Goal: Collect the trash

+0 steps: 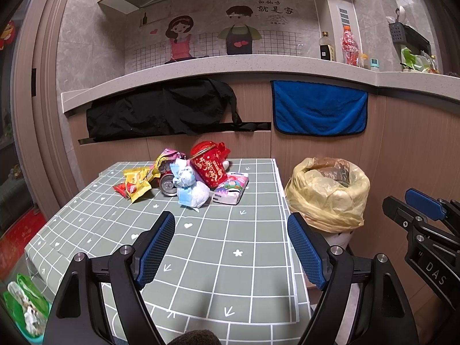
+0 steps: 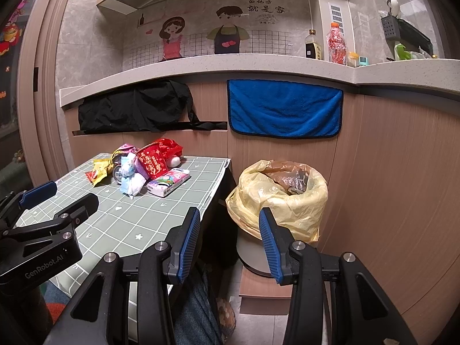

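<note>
A pile of trash lies at the far end of the table [image 1: 218, 258]: a yellow snack wrapper [image 1: 136, 184], a crushed can [image 1: 168, 185], a wadded blue face mask [image 1: 191, 191], a red paper cup [image 1: 208, 169] and a tissue pack [image 1: 231, 189]. My left gripper [image 1: 231, 238] is open over the near part of the table, well short of the pile. My right gripper [image 2: 230, 238] is open past the table's right edge, pointing at a bin lined with a yellow bag [image 2: 279, 198]. Neither holds anything.
The bin [image 1: 327, 192] stands on the floor right of the table, partly filled with brown waste. Behind runs a counter with a black cloth [image 1: 161, 109] and a blue towel [image 1: 319, 109] hanging from it. A green bag [image 1: 26, 307] lies at the lower left.
</note>
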{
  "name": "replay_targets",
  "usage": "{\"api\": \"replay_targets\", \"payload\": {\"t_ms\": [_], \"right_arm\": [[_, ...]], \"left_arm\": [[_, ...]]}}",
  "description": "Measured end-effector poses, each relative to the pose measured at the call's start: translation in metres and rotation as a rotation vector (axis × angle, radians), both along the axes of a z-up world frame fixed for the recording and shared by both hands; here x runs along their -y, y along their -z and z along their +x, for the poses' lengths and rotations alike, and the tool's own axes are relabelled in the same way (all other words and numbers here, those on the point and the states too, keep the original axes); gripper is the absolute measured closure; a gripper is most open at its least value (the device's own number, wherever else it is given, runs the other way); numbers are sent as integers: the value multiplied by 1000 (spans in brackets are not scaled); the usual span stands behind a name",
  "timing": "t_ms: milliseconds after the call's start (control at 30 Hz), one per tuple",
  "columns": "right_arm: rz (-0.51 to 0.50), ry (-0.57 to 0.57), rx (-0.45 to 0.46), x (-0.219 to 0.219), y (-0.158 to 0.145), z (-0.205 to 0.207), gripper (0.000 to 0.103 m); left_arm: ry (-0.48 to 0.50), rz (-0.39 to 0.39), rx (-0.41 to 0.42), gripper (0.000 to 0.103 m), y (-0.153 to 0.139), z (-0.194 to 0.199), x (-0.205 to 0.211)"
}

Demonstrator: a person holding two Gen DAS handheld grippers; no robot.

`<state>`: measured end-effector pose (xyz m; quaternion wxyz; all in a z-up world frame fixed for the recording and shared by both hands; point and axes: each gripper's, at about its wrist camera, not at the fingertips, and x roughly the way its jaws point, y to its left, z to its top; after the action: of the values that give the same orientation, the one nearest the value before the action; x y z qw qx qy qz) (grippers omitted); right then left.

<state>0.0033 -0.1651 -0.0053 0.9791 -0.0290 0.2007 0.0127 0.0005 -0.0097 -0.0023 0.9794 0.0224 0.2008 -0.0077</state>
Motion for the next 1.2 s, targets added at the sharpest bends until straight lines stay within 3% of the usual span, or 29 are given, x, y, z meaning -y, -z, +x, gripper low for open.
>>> {"api": "replay_targets", "payload": {"t_ms": [767,1033,1200], "right_arm": [[5,-2,-16,4,4,2,63],[-25,-6,-40,-1,3,17,63],[-38,-35,-60,-9,-2,41,63]], "left_arm": [[4,-6,-9,23,1,0,3],[2,-46,-41,23,-1,17,-11],[-9,-50,-83,23,0,49,-33]]}}
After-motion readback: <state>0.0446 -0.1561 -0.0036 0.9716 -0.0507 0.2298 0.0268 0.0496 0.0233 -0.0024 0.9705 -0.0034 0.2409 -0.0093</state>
